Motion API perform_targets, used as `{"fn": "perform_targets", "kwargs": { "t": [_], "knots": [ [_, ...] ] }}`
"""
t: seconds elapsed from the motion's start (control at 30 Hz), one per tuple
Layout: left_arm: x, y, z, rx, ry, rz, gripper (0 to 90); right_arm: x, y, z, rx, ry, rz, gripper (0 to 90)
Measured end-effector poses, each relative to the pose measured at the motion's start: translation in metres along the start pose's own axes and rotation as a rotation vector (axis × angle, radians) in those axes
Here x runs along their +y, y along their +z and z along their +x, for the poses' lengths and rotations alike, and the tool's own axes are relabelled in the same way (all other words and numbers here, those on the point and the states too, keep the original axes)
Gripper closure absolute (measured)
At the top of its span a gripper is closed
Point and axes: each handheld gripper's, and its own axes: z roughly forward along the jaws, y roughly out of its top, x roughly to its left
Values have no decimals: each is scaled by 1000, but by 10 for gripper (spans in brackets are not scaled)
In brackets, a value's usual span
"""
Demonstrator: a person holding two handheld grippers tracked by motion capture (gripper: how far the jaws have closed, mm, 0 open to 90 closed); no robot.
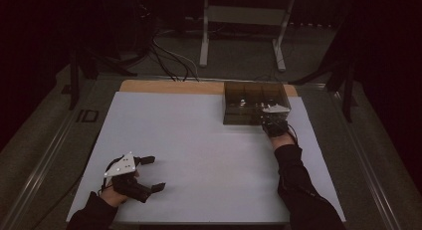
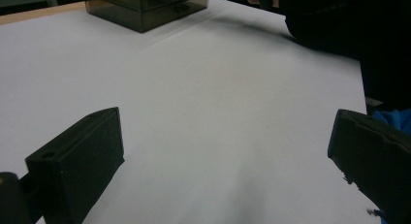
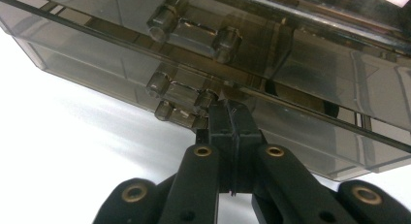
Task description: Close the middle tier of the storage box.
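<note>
A smoky see-through drawer box (image 1: 251, 96) stands at the far right of the white table top (image 1: 199, 140). My right gripper (image 1: 270, 117) is at the box's front right, and a dark-sleeved arm reaches up to it. In the right gripper view the jaws are pressed together, and the right gripper (image 3: 231, 110) has its tip against the box front (image 3: 111, 69), just beside a drawer handle (image 3: 180, 94). Nothing shows between the pads. My left gripper (image 1: 155, 173) rests at the near left, jaws wide apart. The left gripper (image 2: 228, 156) has bare table between its jaws, with the box (image 2: 140, 8) far off.
A wooden strip (image 1: 169, 86) runs along the table's far edge. Behind it, on the dark floor, are cables (image 1: 169, 58) and a white metal stand (image 1: 244, 21). The dark sleeve (image 2: 339, 25) of the other arm crosses the upper right of the left gripper view.
</note>
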Motion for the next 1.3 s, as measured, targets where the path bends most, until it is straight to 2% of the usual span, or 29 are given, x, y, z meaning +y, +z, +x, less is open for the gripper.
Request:
{"fn": "perform_targets", "kwargs": {
  "t": [0.77, 1.3],
  "knots": [
    [0, 0, 0, 1, 0, 1, 10, 1, 5, -3, 3, 20, 2, 900],
    [1, 0, 0, 3, 1, -2, 10, 0, -9, -2, -16, 32, -11, 899]
  ]
}}
